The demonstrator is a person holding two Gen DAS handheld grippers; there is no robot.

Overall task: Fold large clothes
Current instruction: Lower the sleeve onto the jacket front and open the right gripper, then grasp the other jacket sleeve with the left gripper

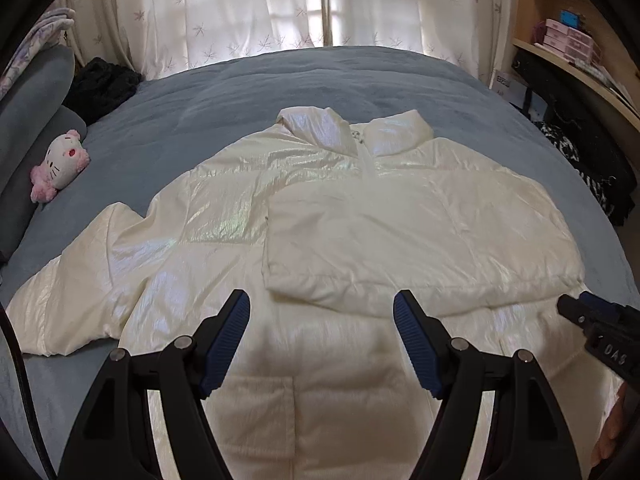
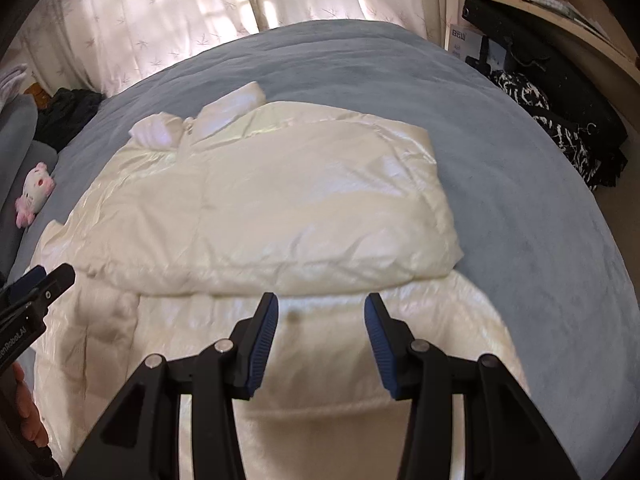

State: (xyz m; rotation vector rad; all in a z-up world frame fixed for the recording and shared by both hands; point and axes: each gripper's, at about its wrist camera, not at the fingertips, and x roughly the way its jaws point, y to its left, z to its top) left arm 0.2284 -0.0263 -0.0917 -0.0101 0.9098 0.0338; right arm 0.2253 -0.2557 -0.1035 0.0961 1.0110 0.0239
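A shiny white puffer jacket (image 1: pixel 328 216) lies face up on the blue-grey bed, collar toward the curtains. Its right sleeve (image 1: pixel 420 248) is folded across the chest; its left sleeve (image 1: pixel 76 280) lies spread out to the left. The jacket also shows in the right wrist view (image 2: pixel 280 200). My left gripper (image 1: pixel 322 316) is open and empty above the jacket's lower front. My right gripper (image 2: pixel 320 320) is open and empty above the lower right part, just below the folded sleeve. Its tip shows at the left wrist view's right edge (image 1: pixel 588 312).
A pink and white plush toy (image 1: pixel 60 164) lies at the left by grey pillows (image 1: pixel 32 92). Dark clothing (image 1: pixel 100 88) sits at the bed's far left corner. Shelves with boxes (image 1: pixel 568 40) and a black patterned garment (image 2: pixel 552 132) stand on the right. Curtains (image 1: pixel 280 8) hang behind the bed (image 1: pixel 280 80).
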